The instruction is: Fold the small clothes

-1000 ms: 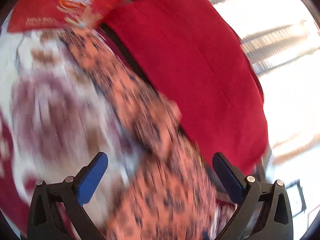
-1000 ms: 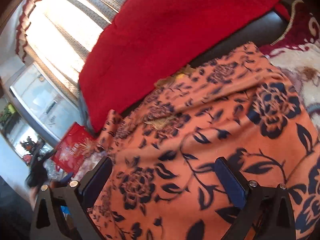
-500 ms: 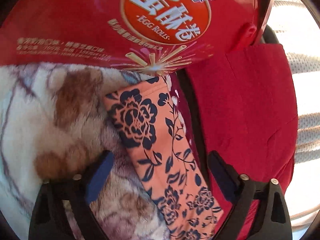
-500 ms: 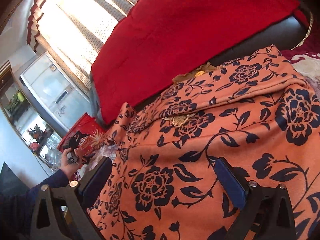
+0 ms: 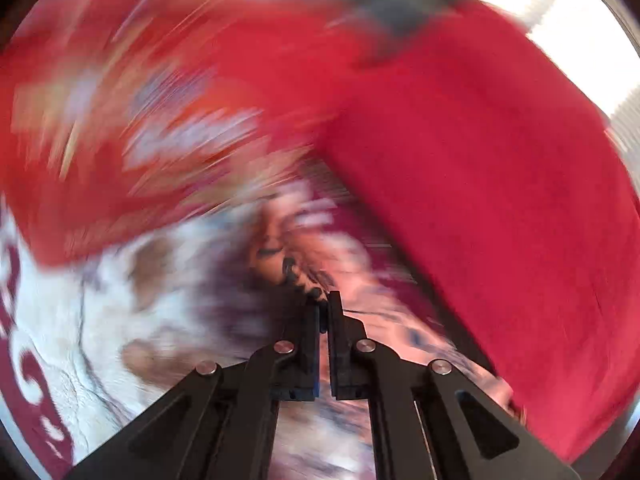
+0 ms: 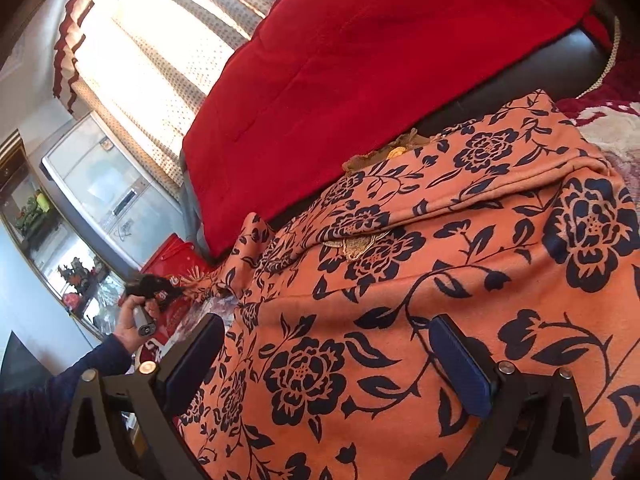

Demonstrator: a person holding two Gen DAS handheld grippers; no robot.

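An orange garment with dark blue flowers lies spread on the couch and fills the right wrist view. My right gripper is open just above its near part, holding nothing. In the blurred left wrist view my left gripper is shut on the end of the garment's long sleeve, which trails back under the fingers. In the right wrist view the left gripper shows small at the far left, at the sleeve tip, held in a hand.
A red blanket hangs over the dark couch back. A red egg-roll gift bag stands by the sleeve end. A white and maroon plush cover lies under the garment. A window with curtains is behind.
My left gripper has closed on the end of the sleeve and is moving fast, so its view is blurred. My right gripper has stayed open over the garment.
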